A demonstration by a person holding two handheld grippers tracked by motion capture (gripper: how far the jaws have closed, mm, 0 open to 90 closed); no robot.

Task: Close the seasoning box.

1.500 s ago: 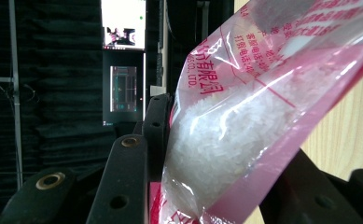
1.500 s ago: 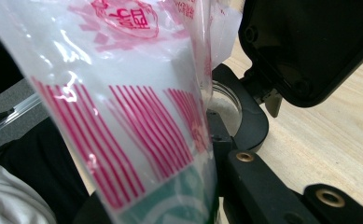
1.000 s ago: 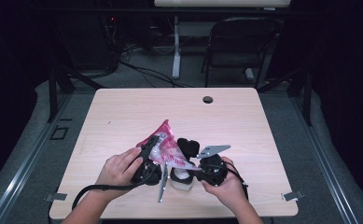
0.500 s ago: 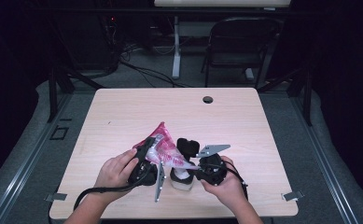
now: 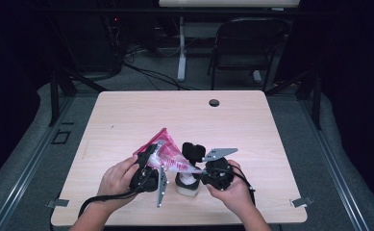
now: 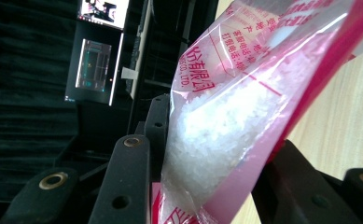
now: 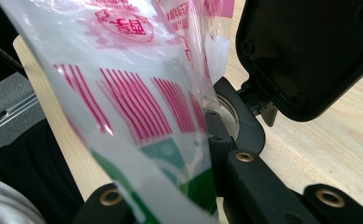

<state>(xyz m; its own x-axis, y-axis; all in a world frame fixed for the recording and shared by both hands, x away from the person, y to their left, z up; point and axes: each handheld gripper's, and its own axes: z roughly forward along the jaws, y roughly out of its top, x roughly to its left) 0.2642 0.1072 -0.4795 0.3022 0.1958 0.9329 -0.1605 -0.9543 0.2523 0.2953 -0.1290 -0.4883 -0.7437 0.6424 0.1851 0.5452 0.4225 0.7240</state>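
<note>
While I hold the pink-and-clear bag (image 5: 168, 156) of white granules slung between my two grippers above the near middle of the table (image 5: 127, 115), the risk is plain: the plastic is slick and the contents are loose, so I judge that a slack pinch at either end could let the bag slide and scatter its grains across the wood instead of into the white container (image 5: 187, 185) standing just under it, whose black flip lid (image 5: 193, 150) stands open behind. Too hard a tilt, I reckon, would send the grains past the container's mouth. My left gripper (image 6: 202, 186) clamps the full, lumpy part of the bag; its jaws stand partly apart with the bag's bulk wedged between them, and they have just been closing a little further on it. My right gripper (image 7: 188, 186) is pinched tight on the thin printed corner of the bag, jaws all but together on the film, to the right of the container. Both of my hands sit near the table's near edge.
</note>
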